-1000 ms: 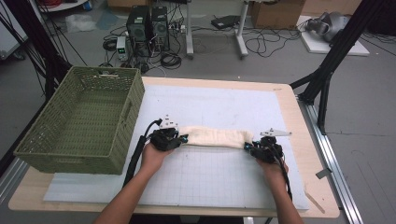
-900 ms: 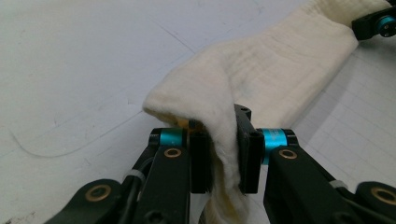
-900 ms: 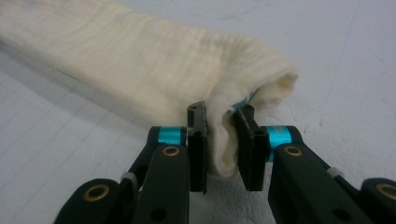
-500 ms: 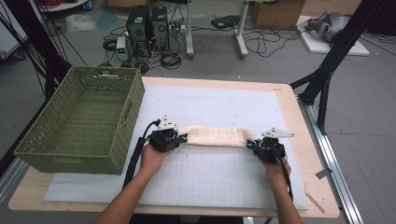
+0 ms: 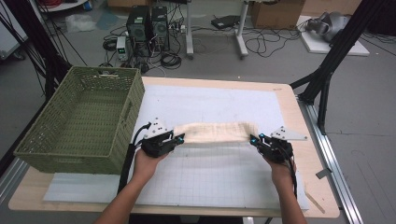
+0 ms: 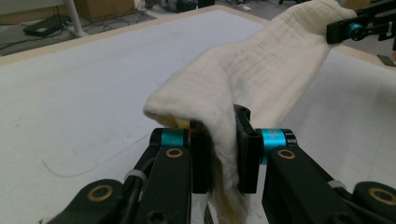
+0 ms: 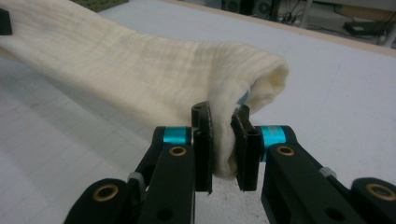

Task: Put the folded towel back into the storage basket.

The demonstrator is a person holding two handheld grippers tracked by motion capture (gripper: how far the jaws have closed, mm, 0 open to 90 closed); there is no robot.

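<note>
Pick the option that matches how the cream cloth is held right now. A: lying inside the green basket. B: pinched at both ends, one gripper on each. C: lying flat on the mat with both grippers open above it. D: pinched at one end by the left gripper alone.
B: the left gripper clamps one end of the cream cloth and the right gripper clamps the other, so it spans between them.

- Your surface [image 5: 299,121] is a light wooden top with rounded corners.
- A white gridded mat [image 5: 210,177] lies flat on it and covers most of the top, leaving a wooden border along the far and right edges.
- A green woven basket [image 5: 79,123] stands on the left end, overhanging the mat's left edge.
</note>
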